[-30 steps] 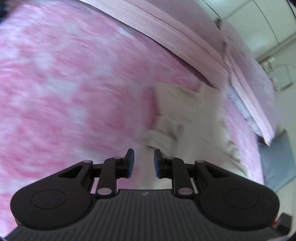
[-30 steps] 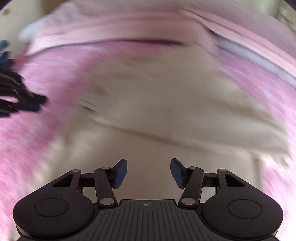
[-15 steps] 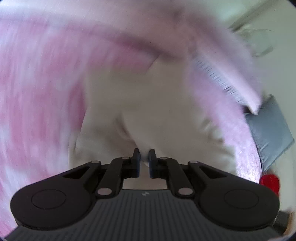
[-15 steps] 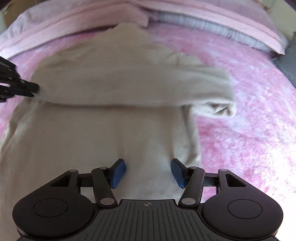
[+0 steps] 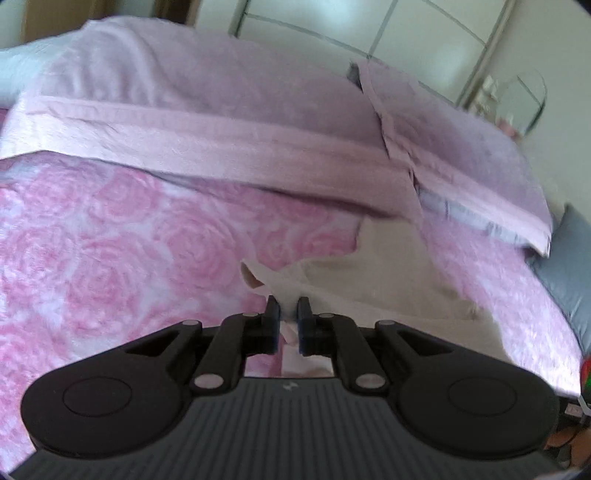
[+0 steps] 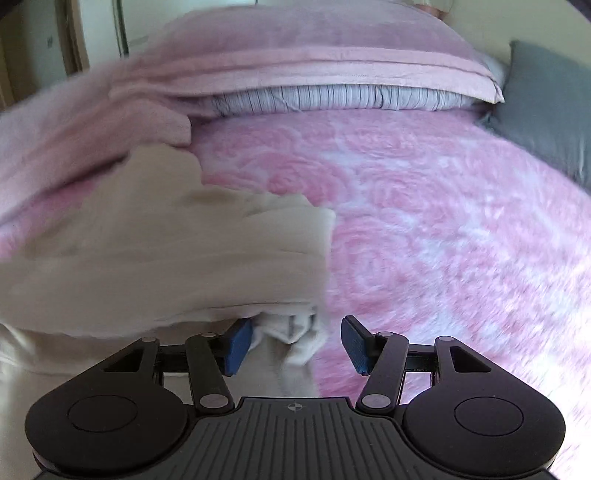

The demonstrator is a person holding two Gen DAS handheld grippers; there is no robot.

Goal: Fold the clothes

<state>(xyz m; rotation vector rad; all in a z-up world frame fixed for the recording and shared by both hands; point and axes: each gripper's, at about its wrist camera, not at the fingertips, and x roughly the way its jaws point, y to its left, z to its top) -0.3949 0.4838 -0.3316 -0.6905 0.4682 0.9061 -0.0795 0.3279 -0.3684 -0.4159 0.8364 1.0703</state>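
Observation:
A cream garment [image 5: 388, 273] lies on a pink rose-patterned bedspread [image 5: 110, 258]. My left gripper [image 5: 288, 317] is shut on a corner of the garment's edge and holds it slightly raised. In the right wrist view the garment [image 6: 147, 251] lies folded over itself at the left, with a bunched sleeve end [image 6: 295, 336] between the fingers. My right gripper [image 6: 295, 339] is open around that sleeve end, not closed on it.
Pink-covered pillows [image 5: 221, 122] run along the head of the bed, with a striped grey pillow [image 6: 332, 98] under one. A grey cushion [image 6: 546, 99] sits at the right edge. White wardrobe doors [image 5: 369, 26] stand behind the bed.
My left gripper closed on the garment's edge and lifted it, swinging left. My right gripper moved right to the garment's sleeve end and stayed open.

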